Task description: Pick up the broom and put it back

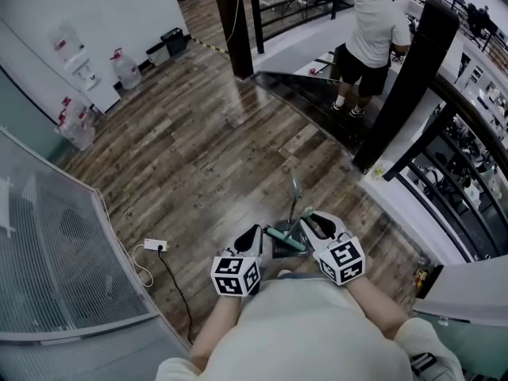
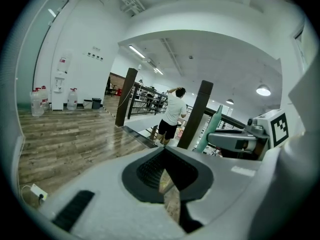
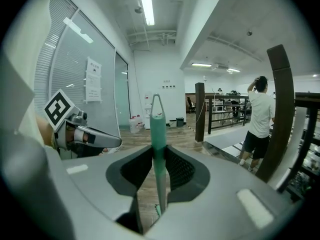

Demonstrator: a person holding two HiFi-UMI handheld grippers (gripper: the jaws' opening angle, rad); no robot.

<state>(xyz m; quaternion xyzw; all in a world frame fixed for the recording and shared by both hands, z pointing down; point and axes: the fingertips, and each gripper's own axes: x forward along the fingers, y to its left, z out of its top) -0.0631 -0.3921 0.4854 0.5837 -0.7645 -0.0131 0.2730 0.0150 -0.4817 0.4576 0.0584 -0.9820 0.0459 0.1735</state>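
Broom (image 3: 158, 134): only its teal handle shows, upright in the right gripper view, with a thin metal hanging loop (image 3: 156, 104) at the top end; the brush end can't be made out in any view. The right gripper (image 3: 159, 153) is clamped on the handle, dark pads pressing it from both sides. In the head view the handle (image 1: 284, 239) sits low centre, close in front of the person's body and above the wood floor (image 1: 198, 149), running from the right gripper (image 1: 316, 222) toward the left gripper (image 1: 252, 235); whether it touches the left one can't be told from there. The left gripper view settles it: the left gripper (image 2: 163, 151) has its jaw tips together and nothing in them, and the teal handle (image 2: 214, 126) stands off to its right side in the other gripper. Marker cubes on both grippers face the head camera. On the floor to the left lie a white power strip (image 1: 155, 245) and its black cable, beside a glass partition (image 1: 55, 244). Water jugs (image 1: 127, 70) stand by the far white wall. A person in a white shirt and dark shorts (image 1: 373, 30) stands well apart, near a dark pillar (image 1: 405, 86) and a railing (image 1: 468, 133).
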